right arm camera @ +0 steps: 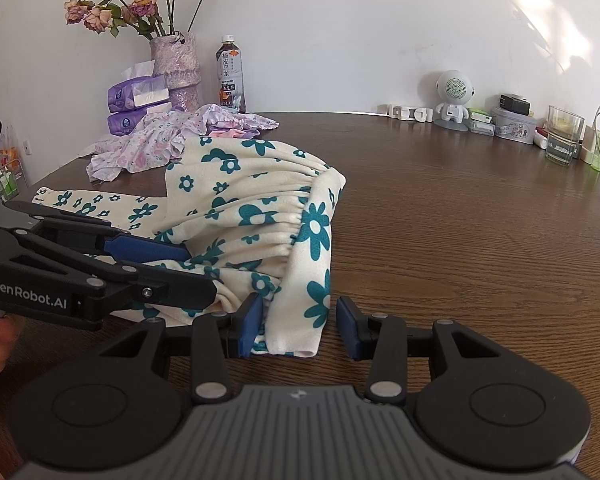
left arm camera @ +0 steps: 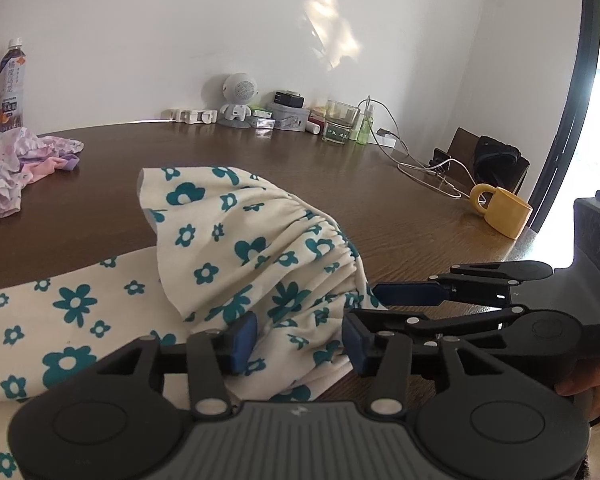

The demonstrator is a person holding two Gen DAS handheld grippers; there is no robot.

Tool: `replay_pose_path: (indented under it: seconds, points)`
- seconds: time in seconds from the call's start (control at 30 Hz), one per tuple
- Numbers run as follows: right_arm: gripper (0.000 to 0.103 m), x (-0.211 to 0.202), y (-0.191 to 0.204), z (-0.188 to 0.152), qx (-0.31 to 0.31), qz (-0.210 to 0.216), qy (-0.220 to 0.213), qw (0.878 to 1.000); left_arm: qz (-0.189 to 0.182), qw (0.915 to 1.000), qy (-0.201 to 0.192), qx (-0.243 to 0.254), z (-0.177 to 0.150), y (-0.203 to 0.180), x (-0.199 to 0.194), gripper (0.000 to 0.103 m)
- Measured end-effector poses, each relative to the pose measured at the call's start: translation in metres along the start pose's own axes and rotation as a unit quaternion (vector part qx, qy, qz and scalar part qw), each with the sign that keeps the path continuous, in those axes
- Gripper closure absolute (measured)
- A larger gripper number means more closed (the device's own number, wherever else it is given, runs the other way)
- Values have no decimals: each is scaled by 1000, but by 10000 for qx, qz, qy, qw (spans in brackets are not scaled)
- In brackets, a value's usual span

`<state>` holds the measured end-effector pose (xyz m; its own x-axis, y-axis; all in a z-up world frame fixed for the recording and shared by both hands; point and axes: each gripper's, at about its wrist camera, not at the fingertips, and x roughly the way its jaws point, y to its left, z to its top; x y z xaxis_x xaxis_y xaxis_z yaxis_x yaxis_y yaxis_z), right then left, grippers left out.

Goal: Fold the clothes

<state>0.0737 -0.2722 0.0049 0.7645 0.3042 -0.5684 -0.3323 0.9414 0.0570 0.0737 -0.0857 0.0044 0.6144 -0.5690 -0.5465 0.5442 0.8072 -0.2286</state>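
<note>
A cream garment with teal flowers (right arm camera: 252, 200) lies on the brown wooden table (right arm camera: 480, 240), its gathered elastic waistband folded over on top. In the left wrist view the same garment (left arm camera: 240, 240) spreads to the left. My left gripper (left arm camera: 300, 342) is open, its blue pads either side of the near cloth. My right gripper (right arm camera: 302, 326) is also open, with a hanging fold of the cloth's corner between its pads. The two grippers sit close together at the garment's near edge: the left gripper (right arm camera: 202, 274) comes in from the left, the right gripper (left arm camera: 364, 305) from the right.
A heap of pink and purple floral clothes (right arm camera: 160, 140) lies at the back left, by tissue packs (right arm camera: 138, 96), a vase of roses (right arm camera: 176, 68) and a bottle (right arm camera: 231, 74). Along the wall stand a white speaker figure (right arm camera: 454, 96) and a glass (right arm camera: 564, 134). A yellow mug (left arm camera: 500, 210) and cables (left arm camera: 420, 168) are at the right.
</note>
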Motion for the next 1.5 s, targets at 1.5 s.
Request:
replay_pose_path:
  seconds: [1.5]
  points:
    - [61, -1, 2, -1, -1, 9, -26, 10000, 443, 9974, -528, -211, 25, 0, -10, 56]
